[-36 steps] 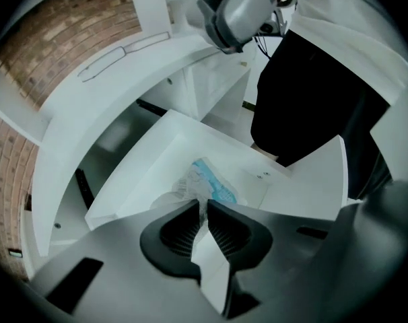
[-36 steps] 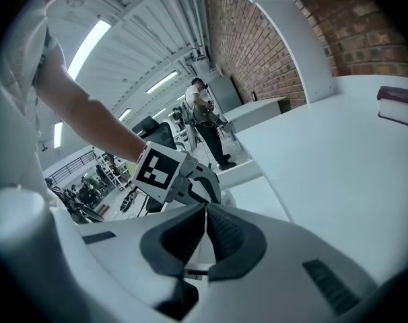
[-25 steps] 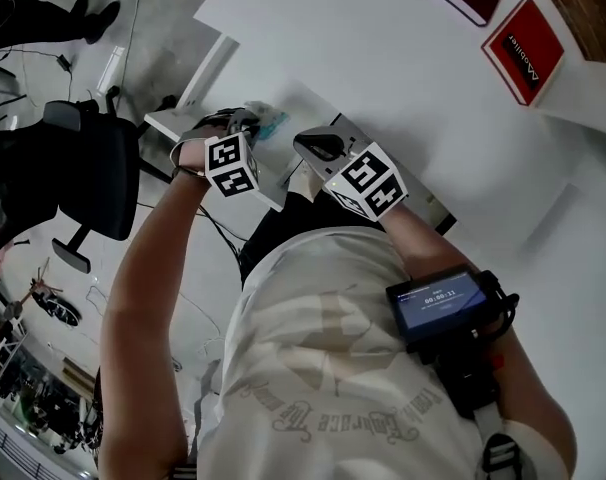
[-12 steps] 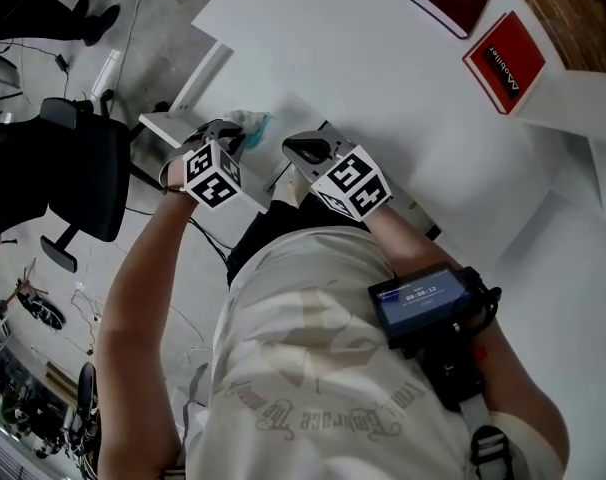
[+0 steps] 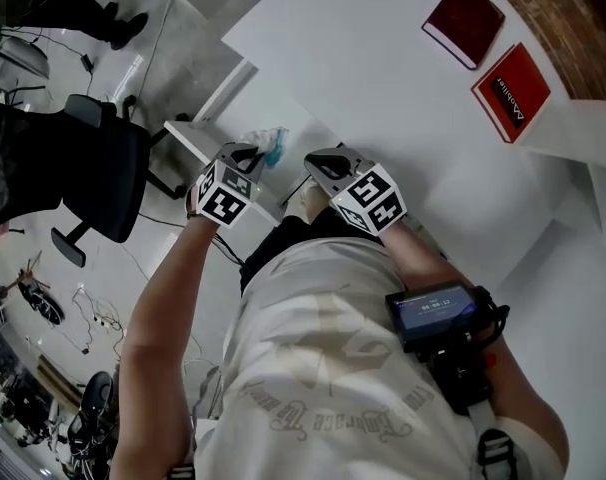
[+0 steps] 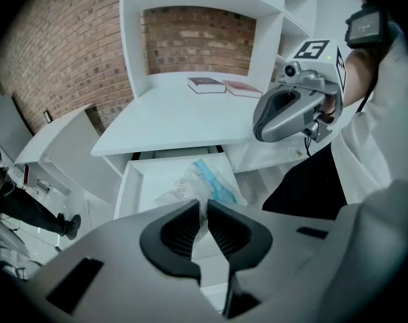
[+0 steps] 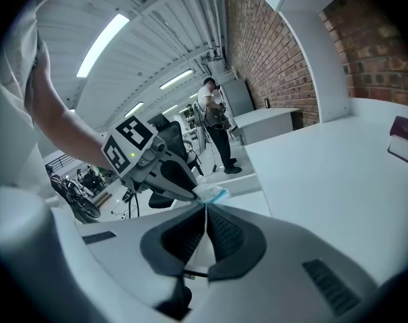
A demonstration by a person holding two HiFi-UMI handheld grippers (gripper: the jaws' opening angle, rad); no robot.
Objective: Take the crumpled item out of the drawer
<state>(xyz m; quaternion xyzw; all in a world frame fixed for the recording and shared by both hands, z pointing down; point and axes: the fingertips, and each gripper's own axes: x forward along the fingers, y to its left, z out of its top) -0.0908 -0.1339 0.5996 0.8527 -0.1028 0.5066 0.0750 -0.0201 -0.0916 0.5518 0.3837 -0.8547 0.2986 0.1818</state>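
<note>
A white desk [image 5: 383,88] is set against a brick wall [image 6: 197,39], and an open drawer [image 6: 147,180] is seen under its front edge. The wrapper [image 6: 202,184], crumpled clear plastic with a blue strip, is pinched in the nearly closed jaws of the left gripper [image 6: 205,208] and is held above the drawer. The right gripper [image 7: 205,210] is held near it at the desk's front edge, jaws pressed together with nothing between them. Two red books [image 5: 464,20] are laid at the desk's far edge.
</note>
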